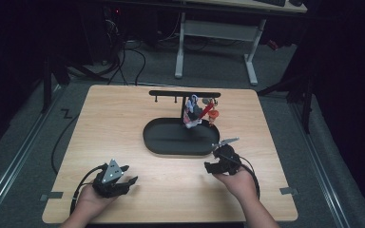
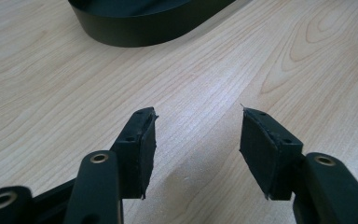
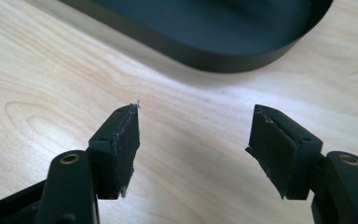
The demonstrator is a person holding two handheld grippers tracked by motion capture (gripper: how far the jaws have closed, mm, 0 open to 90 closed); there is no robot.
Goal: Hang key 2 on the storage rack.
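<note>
We see the black oval tray (image 1: 161,142) lying on the wooden table (image 1: 123,118) just ahead of our right gripper (image 1: 217,160), with keychain charms (image 1: 198,111) hanging from its stand (image 1: 184,93) above its far side. Our right gripper's jaws are spread wide with only bare wood between them. Our left gripper (image 1: 123,175) sits farther from the tray, equally spread and holding nothing.

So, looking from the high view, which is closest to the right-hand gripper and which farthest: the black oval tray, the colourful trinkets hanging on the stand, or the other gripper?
From the right gripper:
1. Black oval tray, just ahead of it, its near rim right beside the jaws.
2. Hanging trinkets, farther back, over the tray's far end.
3. Left gripper, across the table at the near left.
</note>
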